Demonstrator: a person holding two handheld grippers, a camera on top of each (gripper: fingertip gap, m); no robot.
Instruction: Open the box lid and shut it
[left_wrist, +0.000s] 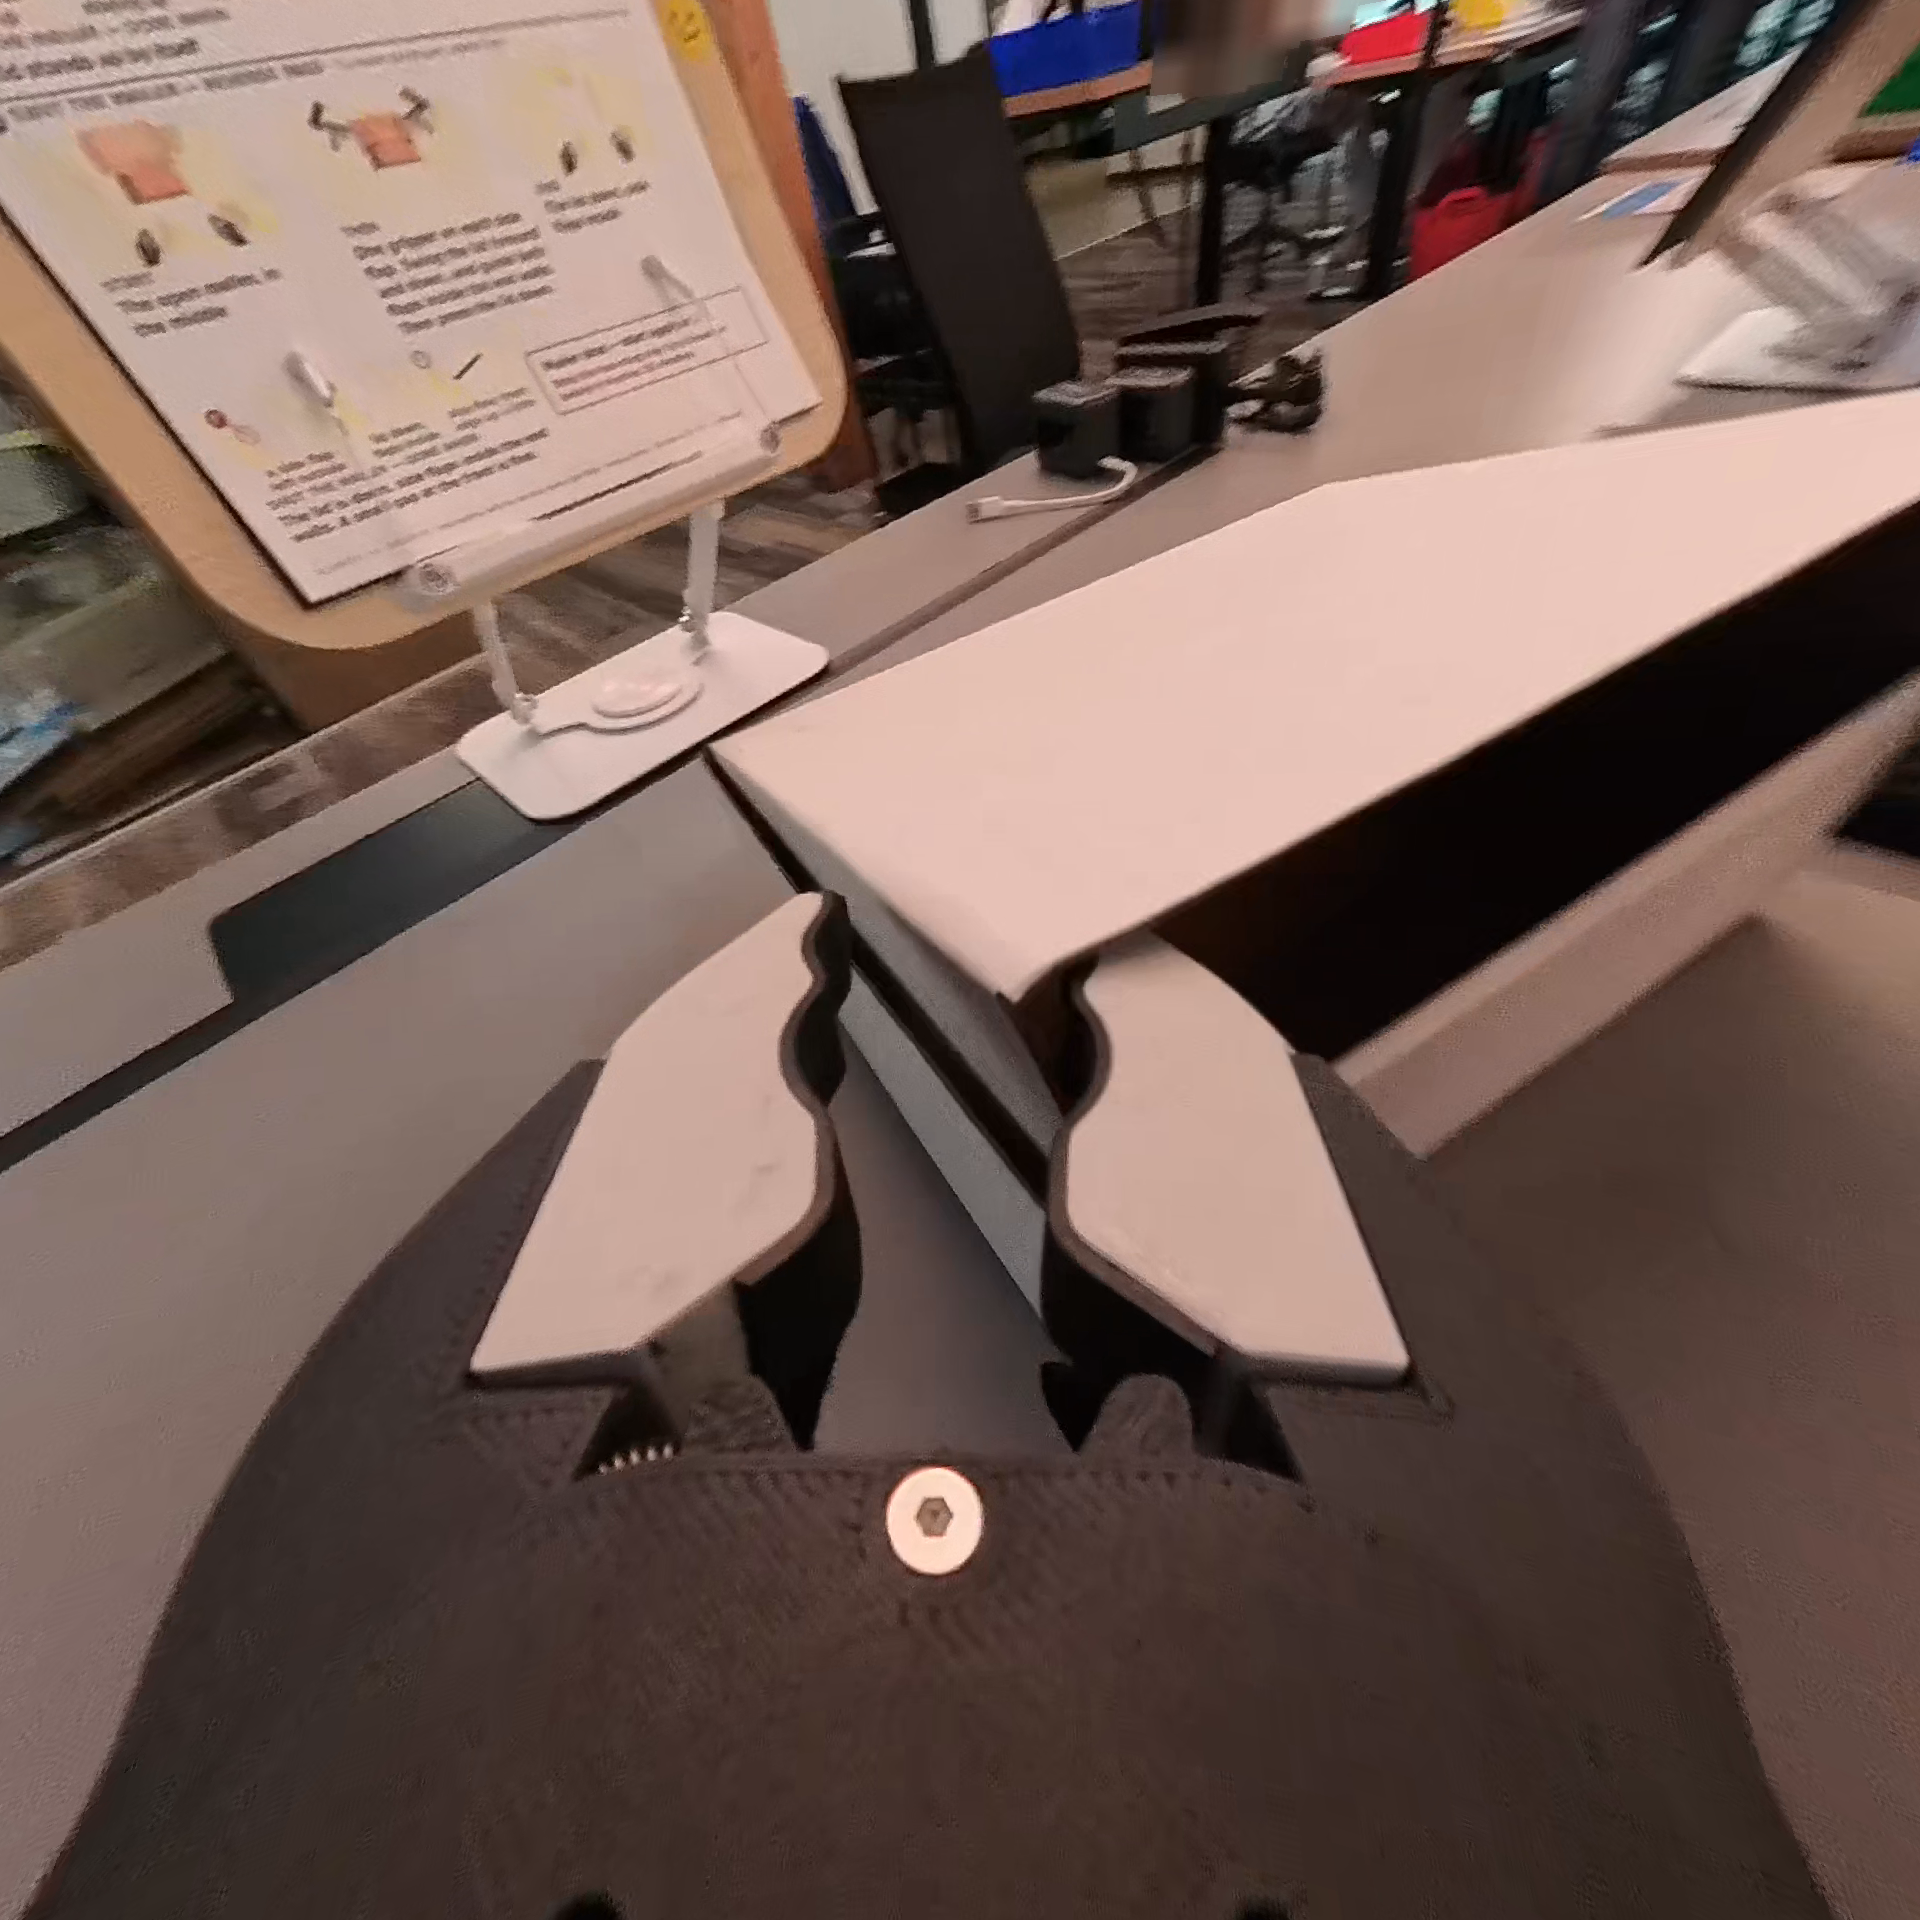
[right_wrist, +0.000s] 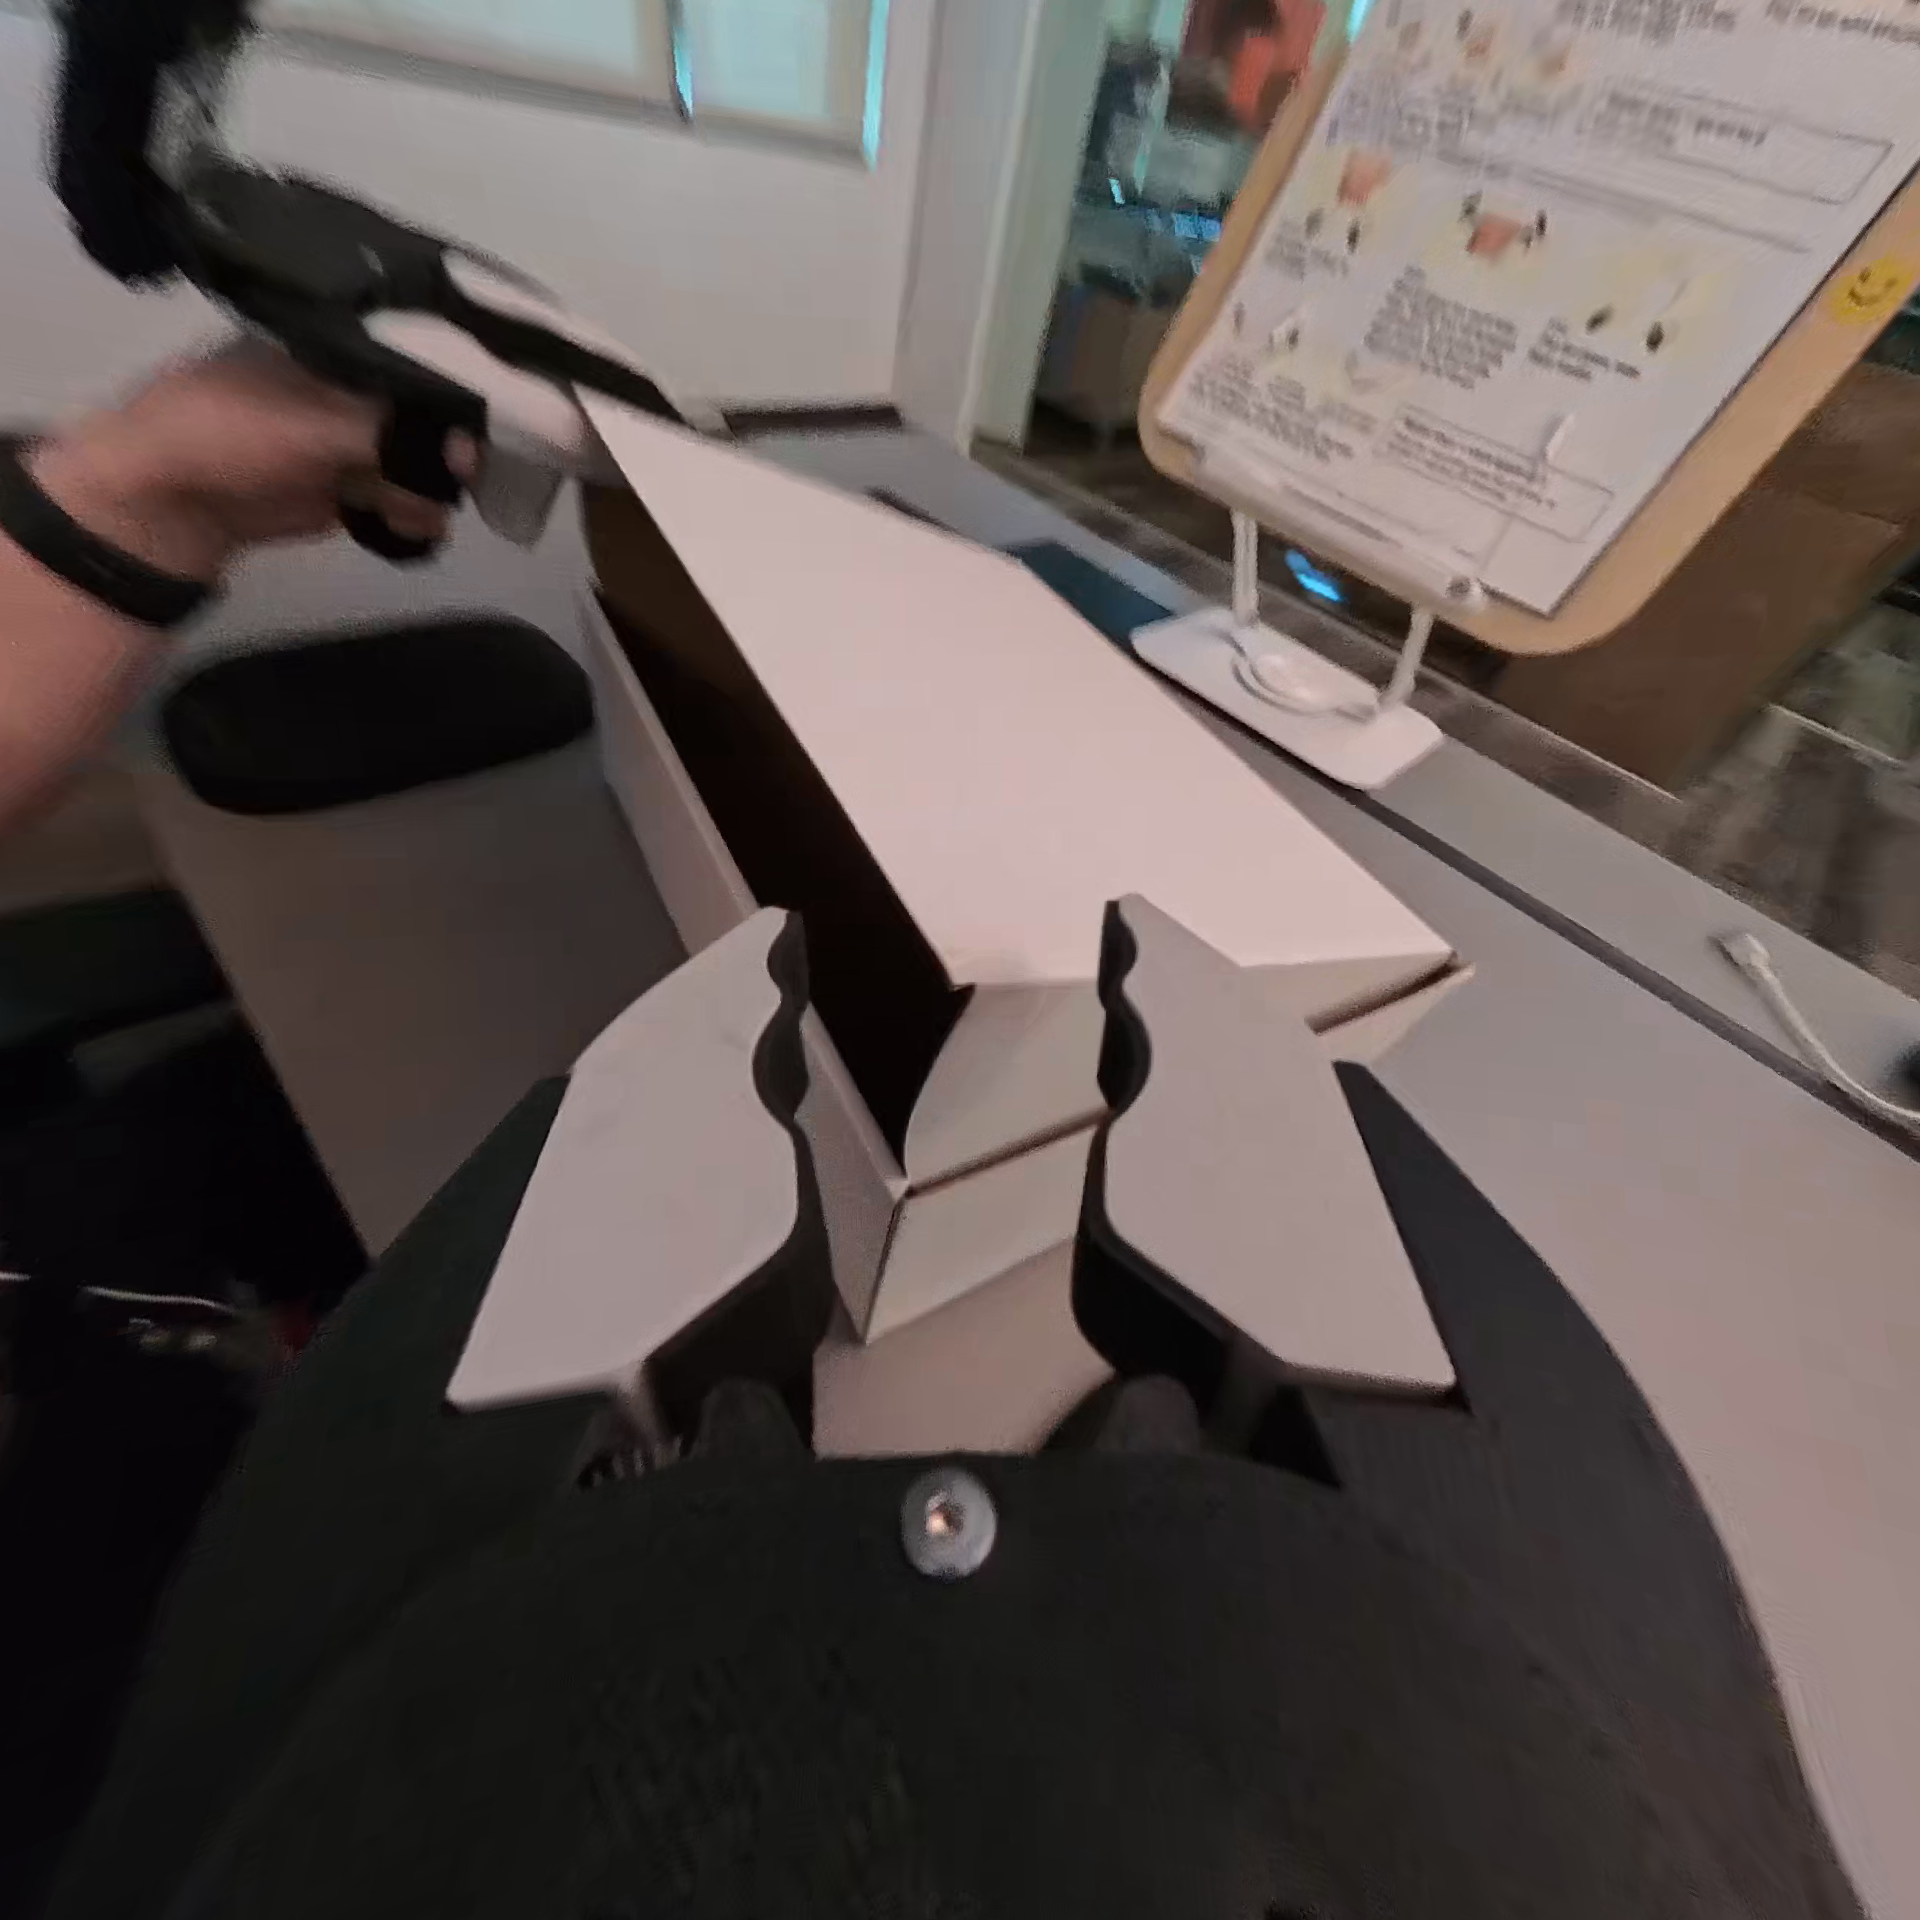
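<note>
A white cardboard box sits on the grey table. Its lid is raised part-way, with a dark gap over the base wall. My left gripper is open at the lid's left corner; the lid's side flap lies between its fingers, and the right fingertip is under the lid edge. In the right wrist view, my right gripper is open astride the right corner of the lid and the base. The left gripper, held by a hand, shows blurred at the far corner.
An instruction sheet on a white stand is just behind the box; it also shows in the right wrist view. Black chargers and a white cable lie farther back. A black chair armrest is beside the table's front edge.
</note>
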